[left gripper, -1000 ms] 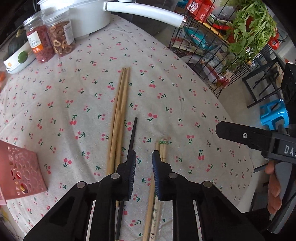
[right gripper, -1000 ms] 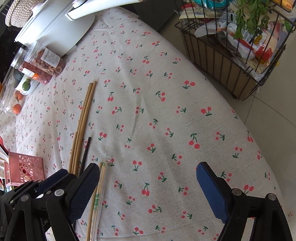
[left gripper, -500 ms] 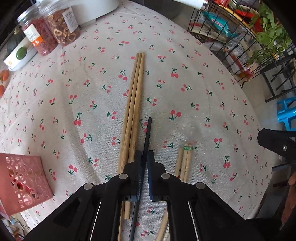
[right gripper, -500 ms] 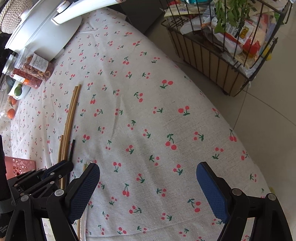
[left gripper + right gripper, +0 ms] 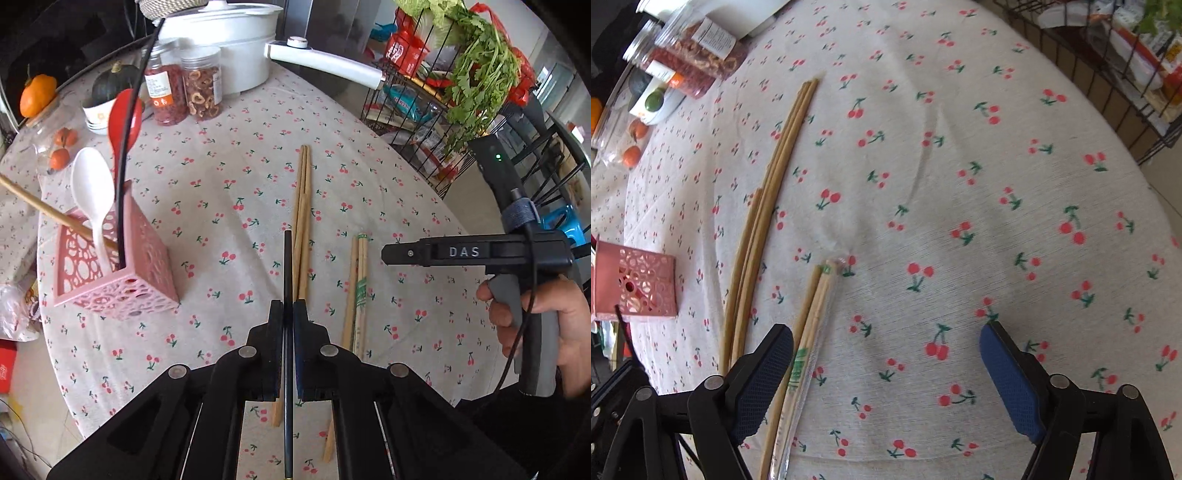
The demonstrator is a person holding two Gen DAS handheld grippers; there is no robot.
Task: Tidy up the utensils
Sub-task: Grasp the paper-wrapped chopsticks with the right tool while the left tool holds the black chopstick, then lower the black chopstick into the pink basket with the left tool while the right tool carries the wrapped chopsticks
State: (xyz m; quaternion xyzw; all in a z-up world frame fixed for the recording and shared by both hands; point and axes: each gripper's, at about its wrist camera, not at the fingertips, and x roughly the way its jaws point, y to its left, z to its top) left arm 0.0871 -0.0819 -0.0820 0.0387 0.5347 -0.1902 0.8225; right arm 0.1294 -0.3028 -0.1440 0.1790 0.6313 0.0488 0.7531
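Observation:
My left gripper is shut on a thin black chopstick and holds it above the cherry-print tablecloth. A pink perforated basket at the left holds a white spoon, a red spoon and a wooden chopstick. Long wooden chopsticks and a wrapped pair lie on the cloth. My right gripper hovers low over the table with its jaws wide and closing. The wrapped pair lies just inside its left finger, untouched by the pads. The long chopsticks lie further left.
A white pot with a long handle and two jars stand at the back. A wire rack with greens stands past the table's right edge. Small orange fruits sit at the far left. The pink basket stands left of my right gripper.
My left gripper shut on the black chopstick and lifted it off the cloth, drawing back so the basket came into view. My right gripper sank toward the wrapped pair and narrowed slightly.

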